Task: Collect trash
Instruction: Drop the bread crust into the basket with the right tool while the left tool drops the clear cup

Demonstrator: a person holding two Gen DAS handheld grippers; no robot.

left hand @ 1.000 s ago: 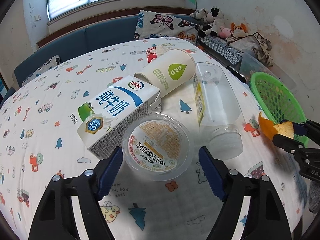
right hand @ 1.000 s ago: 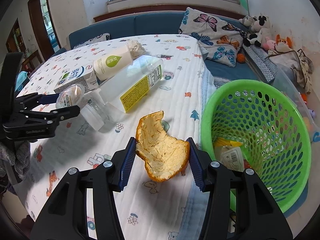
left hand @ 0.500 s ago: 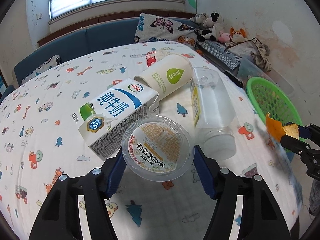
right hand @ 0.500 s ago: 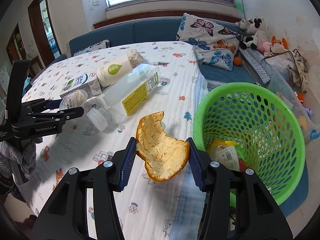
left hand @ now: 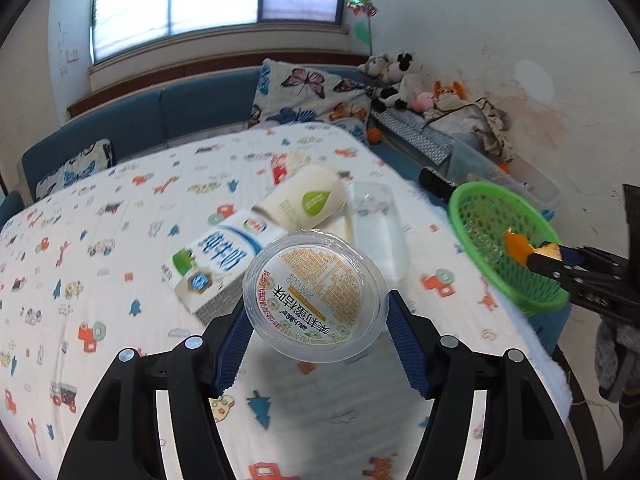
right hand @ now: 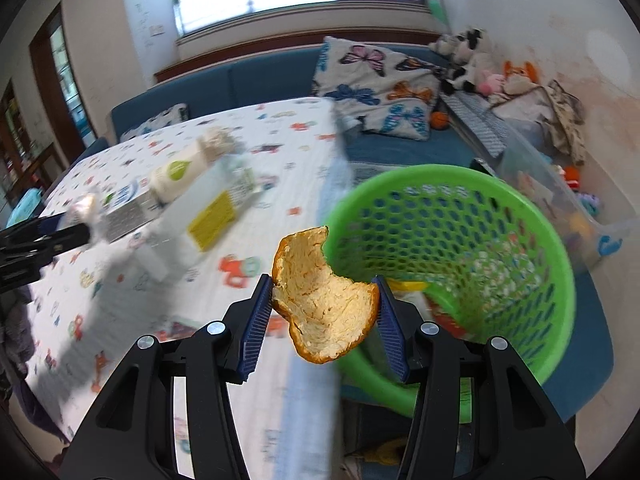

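Observation:
My left gripper [left hand: 316, 320] is shut on a clear round plastic cup [left hand: 314, 296] with a printed lid, held above the table. Behind it lie a milk carton [left hand: 216, 266], a paper cup [left hand: 306, 202] and a clear plastic bottle [left hand: 378, 232]. My right gripper [right hand: 322, 312] is shut on a piece of orange peel [right hand: 320, 308], held at the near rim of the green basket [right hand: 532, 240]. The basket holds some wrappers. In the left wrist view the right gripper [left hand: 538, 256] and peel [left hand: 514, 246] hang over the basket [left hand: 472, 208].
The table wears a white cloth with cartoon prints [left hand: 80, 240]. The basket stands off its right edge. A blue sofa [left hand: 160, 116] with butterfly pillows [left hand: 308, 92] and stuffed toys [left hand: 396, 76] runs behind. A clear storage box [right hand: 532, 184] sits beyond the basket.
My left gripper closed on the plastic cup and lifted it off the table. My right gripper carried the orange peel right, from above the cloth to the basket.

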